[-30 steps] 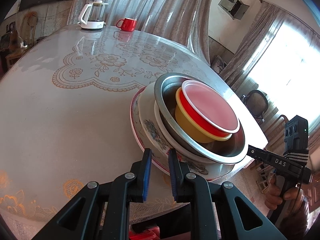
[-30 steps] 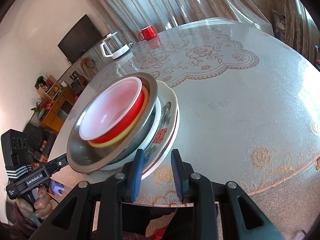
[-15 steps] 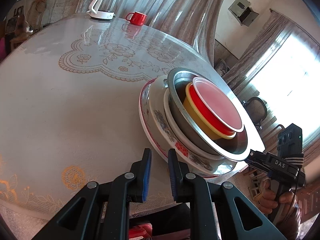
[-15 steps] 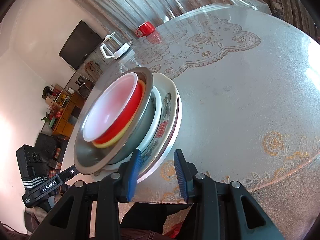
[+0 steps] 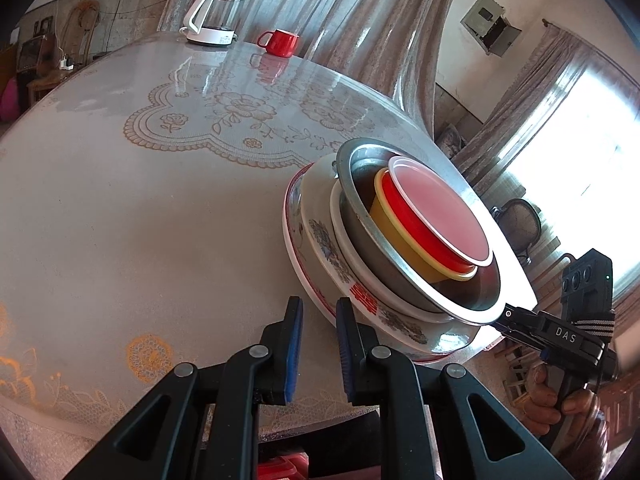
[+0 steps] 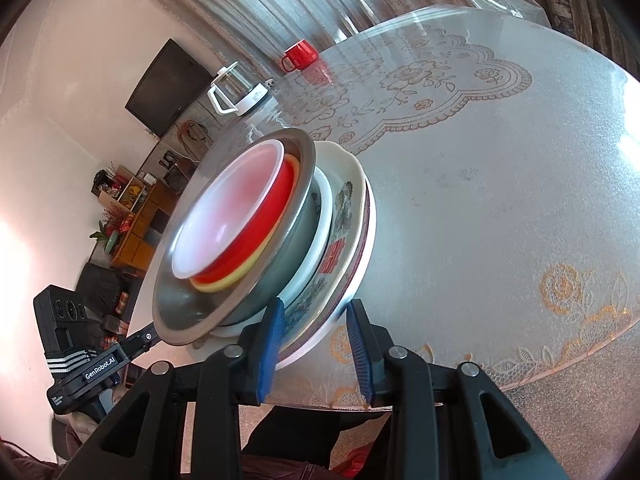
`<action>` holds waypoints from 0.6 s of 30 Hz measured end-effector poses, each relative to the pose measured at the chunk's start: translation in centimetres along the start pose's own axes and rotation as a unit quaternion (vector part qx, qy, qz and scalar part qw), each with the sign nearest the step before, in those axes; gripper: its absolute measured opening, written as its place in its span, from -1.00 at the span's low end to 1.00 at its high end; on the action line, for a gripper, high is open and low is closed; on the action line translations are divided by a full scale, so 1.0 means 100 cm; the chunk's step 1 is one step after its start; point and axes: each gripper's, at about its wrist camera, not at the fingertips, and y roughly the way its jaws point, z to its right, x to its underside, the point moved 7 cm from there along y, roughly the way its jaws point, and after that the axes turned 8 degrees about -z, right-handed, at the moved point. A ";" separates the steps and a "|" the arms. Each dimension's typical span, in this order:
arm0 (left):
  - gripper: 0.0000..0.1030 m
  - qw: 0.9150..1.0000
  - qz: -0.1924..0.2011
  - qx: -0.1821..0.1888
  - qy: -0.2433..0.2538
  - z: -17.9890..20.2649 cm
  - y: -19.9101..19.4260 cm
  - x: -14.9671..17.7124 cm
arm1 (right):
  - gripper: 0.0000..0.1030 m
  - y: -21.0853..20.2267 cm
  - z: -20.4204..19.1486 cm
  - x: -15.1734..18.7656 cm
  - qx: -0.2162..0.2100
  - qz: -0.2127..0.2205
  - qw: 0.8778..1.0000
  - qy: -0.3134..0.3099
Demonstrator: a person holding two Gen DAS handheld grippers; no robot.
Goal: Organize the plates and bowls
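Straddling the near rims of the two floral plates [image 6: 340, 236], the right gripper [image 6: 316, 344] has its blue pads on either side of them, though whether they press is unclear. Nested above sit a steel basin [image 6: 280, 264] and yellow, red and white bowls [image 6: 228, 208]. Just left of the stack, the left gripper [image 5: 319, 354] is nearly closed on nothing over the table [image 5: 140, 220].

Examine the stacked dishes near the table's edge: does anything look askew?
The wide steel bowl sits off-centre on the flowered white plates, its rim jutting past theirs, and the nested yellow, red and white plastic bowls lean to one side.
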 end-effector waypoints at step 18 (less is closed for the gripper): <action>-0.42 0.996 0.028 -0.083 0.030 0.006 -0.009 -0.006 | -0.35 0.002 -0.006 -0.005 0.041 0.011 0.999 -0.020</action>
